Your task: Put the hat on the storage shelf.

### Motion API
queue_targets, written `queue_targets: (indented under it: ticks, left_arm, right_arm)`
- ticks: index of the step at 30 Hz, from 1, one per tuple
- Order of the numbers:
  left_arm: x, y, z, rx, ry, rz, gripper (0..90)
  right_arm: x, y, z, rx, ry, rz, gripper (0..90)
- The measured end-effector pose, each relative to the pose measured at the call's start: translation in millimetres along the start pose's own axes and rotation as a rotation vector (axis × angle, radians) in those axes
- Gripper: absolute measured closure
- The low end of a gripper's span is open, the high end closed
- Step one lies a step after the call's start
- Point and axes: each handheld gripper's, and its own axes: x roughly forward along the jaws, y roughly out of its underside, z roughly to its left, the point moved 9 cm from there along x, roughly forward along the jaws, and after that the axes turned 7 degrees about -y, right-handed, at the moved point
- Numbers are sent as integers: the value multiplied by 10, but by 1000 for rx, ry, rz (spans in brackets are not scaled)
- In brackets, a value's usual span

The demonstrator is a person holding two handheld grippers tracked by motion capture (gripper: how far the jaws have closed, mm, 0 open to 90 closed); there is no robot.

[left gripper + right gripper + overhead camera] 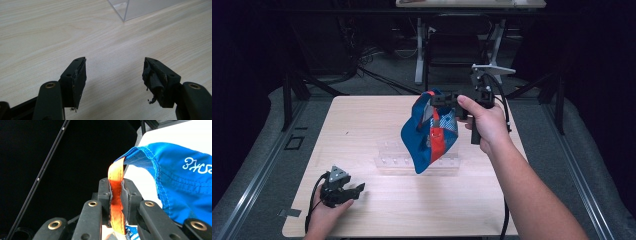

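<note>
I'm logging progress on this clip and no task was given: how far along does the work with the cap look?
Done: the blue cap is off the table, hanging by its orange strap, which the right tool clamps. In hand: it is held up above the clear acrylic rack. Left: setting it somewhere, probably on or by that rack, though that is a guess. The left tool rests open and empty low over the table.

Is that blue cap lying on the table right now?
No. In the high view the blue cap hangs in the air above the table, held up by its orange strap pinched in the right tool.
</note>
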Motion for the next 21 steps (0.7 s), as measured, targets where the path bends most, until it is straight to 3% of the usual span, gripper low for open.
queue_targets:
  ticks: [7, 16, 21]
  left_arm:
    - [1, -4, -4, 4, 0, -1, 356]
    - [2, -6, -13, 11, 5, 2, 365]
    - [12, -23, -46, 14, 7, -10, 367]
  right_arm:
    - [32, -103, -89, 1, 30, -44, 785]
    - [-52, -160, -244, 4, 84, -87, 785]
    - [-103, -139, -295, 16, 82, -89, 785]
